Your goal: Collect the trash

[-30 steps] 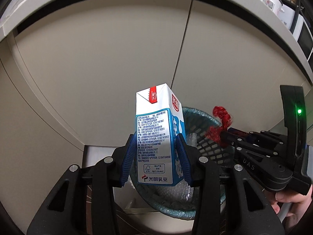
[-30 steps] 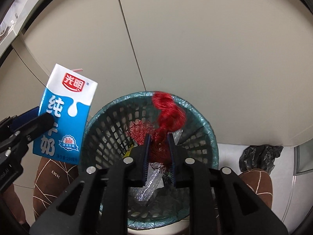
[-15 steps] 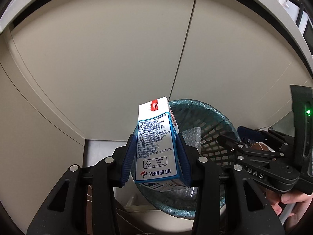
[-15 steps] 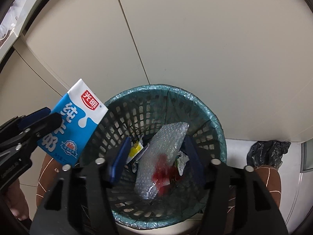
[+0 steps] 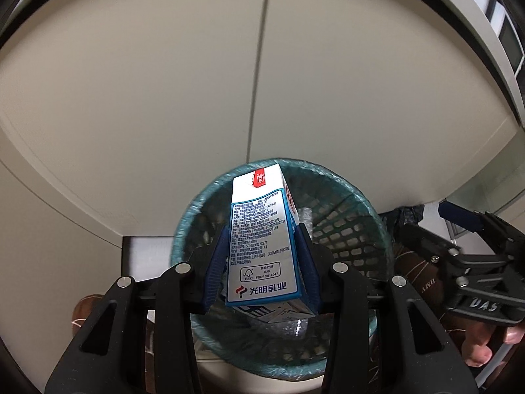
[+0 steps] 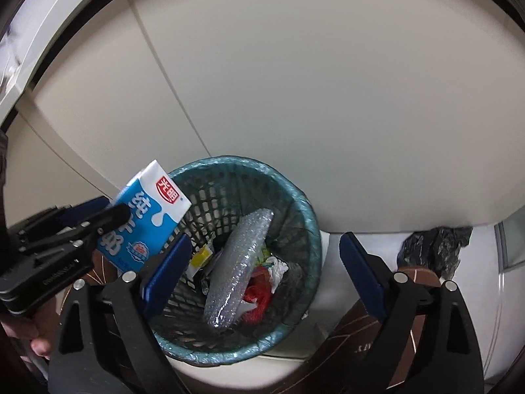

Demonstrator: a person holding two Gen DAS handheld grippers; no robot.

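My left gripper [image 5: 261,262] is shut on a blue and white milk carton [image 5: 262,239] and holds it tilted over the teal mesh trash basket [image 5: 367,210]. In the right wrist view the carton [image 6: 147,223] hangs over the basket's left rim [image 6: 305,203], held by the left gripper [image 6: 111,220]. My right gripper [image 6: 262,262] is open and empty above the basket. Inside lie a bubble-wrap piece [image 6: 236,262], red trash [image 6: 257,295] and other scraps. The right gripper also shows in the left wrist view [image 5: 475,229], to the right of the basket.
Beige cabinet doors [image 6: 295,82] stand behind the basket. A black plastic bag [image 6: 433,246] lies on the floor at right. Brown slippers [image 6: 420,275] show near the bottom. A counter edge [image 5: 475,26] runs above.
My right gripper opened and dropped the red trash into the basket, then opened wider. My left gripper moved the milk carton over the basket and tilted it forward.
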